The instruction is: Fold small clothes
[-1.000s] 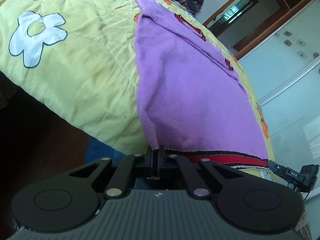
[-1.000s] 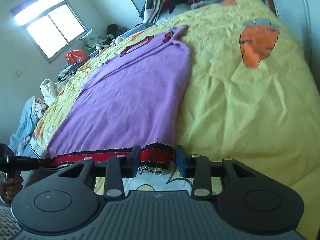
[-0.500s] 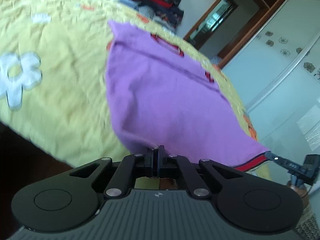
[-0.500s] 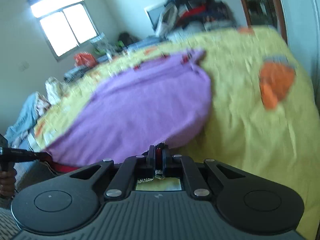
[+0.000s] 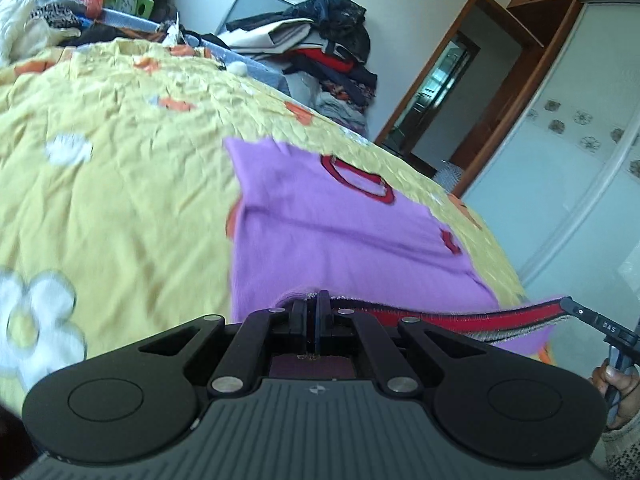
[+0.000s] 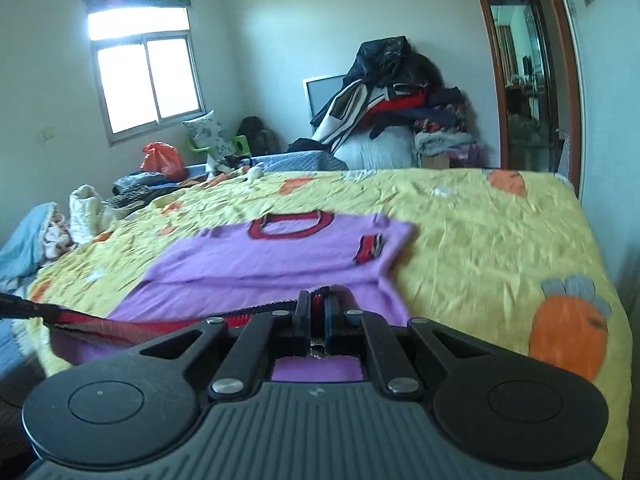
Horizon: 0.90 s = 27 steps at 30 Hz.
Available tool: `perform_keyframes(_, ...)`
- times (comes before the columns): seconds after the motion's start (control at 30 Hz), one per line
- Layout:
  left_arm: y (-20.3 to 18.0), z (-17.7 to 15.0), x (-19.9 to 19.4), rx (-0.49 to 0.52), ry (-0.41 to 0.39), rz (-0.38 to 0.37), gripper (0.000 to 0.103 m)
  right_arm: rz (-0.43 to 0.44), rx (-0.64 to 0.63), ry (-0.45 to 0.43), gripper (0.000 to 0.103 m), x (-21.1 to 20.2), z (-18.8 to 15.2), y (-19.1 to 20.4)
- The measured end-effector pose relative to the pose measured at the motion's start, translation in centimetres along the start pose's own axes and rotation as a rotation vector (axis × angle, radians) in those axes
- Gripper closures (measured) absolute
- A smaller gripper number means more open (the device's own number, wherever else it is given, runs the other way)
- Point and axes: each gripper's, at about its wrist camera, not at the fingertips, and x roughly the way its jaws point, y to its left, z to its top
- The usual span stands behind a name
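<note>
Hidden/unclear: underside of the purple sweater (image 5: 352, 236) hidden; near part of its hem band (image 5: 480, 318) goes behind the tool bodies. Both views blurred, so knit detail is soft. Left edge of the bed is cut off by the frame in the left wrist view.
Left tool (image 5: 316, 312): closed tight on the hem at the sweater's left bottom corner; cloth bunches right at the pinch.
Sweater, place: collar end lies flat on the yellow quilt (image 5: 120, 200) about mid-bed; hem end is raised off the quilt near the bed's near edge, strung between the two tools.
Sweater, material: soft purple knit; red ribbed collar ring (image 6: 290, 225); red and dark striped hem; one striped cuff (image 6: 370, 249) folded onto the chest toward the right edge.
Quilt: crinkled yellow fabric with white flower patches and orange carrot patches (image 6: 568, 332).
Right tool (image 6: 317, 312): its jaws have just been closing; now clamped on the hem at the right bottom corner, red band pinched between the pads. In the left wrist view its tip (image 5: 592, 320) meets the hem's far end, with fingers of a hand (image 5: 616, 384) below, mostly cut off.
Count: one sweater, two tools, one collar ring, one cuff seen.
Background: clothes pile (image 6: 392, 92) heaped beyond the bed's far edge; one window (image 6: 144, 80).
</note>
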Motion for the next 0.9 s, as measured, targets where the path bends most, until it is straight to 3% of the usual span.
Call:
perform_keyframes(0.33, -1.8, 6.7, 9.1, 0.176, -0.079, 0.094, 0.100, -0.078, -0.090, -0.011, 0.098, 10.3, 4.2, -1.9)
perform_keyframes(0.73, 1.0, 12.9, 18.3, 0.098, -0.049, 0.124, 0.100, -0.126, -0.084, 0.091, 0.098, 21.6, 7.7, -5.2)
perform_keyframes(0.9, 2.3, 14.3, 21.5, 0.045, 0.002, 0.136, 0.100, -0.141, -0.063, 0.159, 0.097, 25.9, 8.5, -6.8)
